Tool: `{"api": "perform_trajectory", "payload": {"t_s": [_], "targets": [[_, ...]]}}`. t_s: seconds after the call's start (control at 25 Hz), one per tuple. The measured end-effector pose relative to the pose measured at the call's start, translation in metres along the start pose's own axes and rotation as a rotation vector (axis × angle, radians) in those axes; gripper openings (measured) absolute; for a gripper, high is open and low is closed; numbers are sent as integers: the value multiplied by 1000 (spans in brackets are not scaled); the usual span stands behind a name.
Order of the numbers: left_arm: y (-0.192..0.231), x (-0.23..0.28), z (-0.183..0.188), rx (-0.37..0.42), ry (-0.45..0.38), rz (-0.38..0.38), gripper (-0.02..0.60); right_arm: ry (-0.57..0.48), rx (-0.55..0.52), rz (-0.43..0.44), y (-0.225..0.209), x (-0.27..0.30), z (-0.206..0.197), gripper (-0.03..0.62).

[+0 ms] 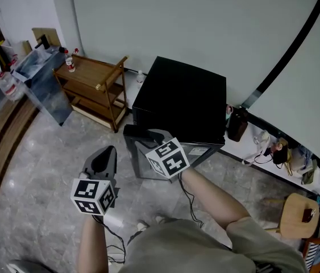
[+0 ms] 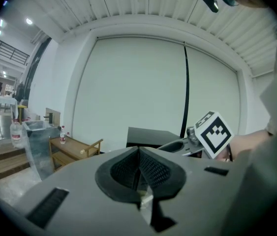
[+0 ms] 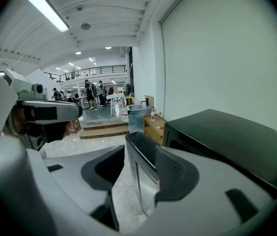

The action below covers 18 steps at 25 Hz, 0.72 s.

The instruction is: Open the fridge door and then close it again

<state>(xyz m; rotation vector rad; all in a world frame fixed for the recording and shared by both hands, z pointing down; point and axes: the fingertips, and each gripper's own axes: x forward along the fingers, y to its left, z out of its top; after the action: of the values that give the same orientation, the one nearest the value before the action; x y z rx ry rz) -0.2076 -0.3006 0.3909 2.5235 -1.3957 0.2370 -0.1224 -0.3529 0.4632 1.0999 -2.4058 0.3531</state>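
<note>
A small black fridge [image 1: 182,98] stands on the floor against the white wall. Its door [image 1: 138,162] hangs ajar, swung out toward me. My right gripper [image 1: 142,134] reaches over the door's top edge [image 3: 143,154], which fills the gap between the two pads; they sit against its faces. My left gripper [image 1: 107,151] hovers left of the door, apart from it. It is shut with nothing in it, the pads [image 2: 150,168] meeting in the left gripper view. That view also catches the fridge [image 2: 148,134] and the right gripper's marker cube [image 2: 213,132].
A wooden cart [image 1: 91,84] with small bottles stands left of the fridge, beside a clear plastic bin [image 1: 43,78]. Right of the fridge are a dark container [image 1: 238,124], cables [image 1: 267,149] and a round wooden stool [image 1: 299,215]. Wooden steps [image 1: 3,141] run along the left.
</note>
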Motion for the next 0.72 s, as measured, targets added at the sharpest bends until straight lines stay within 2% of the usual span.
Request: {"api": "perform_trajectory", "payload": {"t_s": [0.72], "targets": [[4,9,0,-9,4,-22,8,-3,13,-99,-38,27,14,204]]}}
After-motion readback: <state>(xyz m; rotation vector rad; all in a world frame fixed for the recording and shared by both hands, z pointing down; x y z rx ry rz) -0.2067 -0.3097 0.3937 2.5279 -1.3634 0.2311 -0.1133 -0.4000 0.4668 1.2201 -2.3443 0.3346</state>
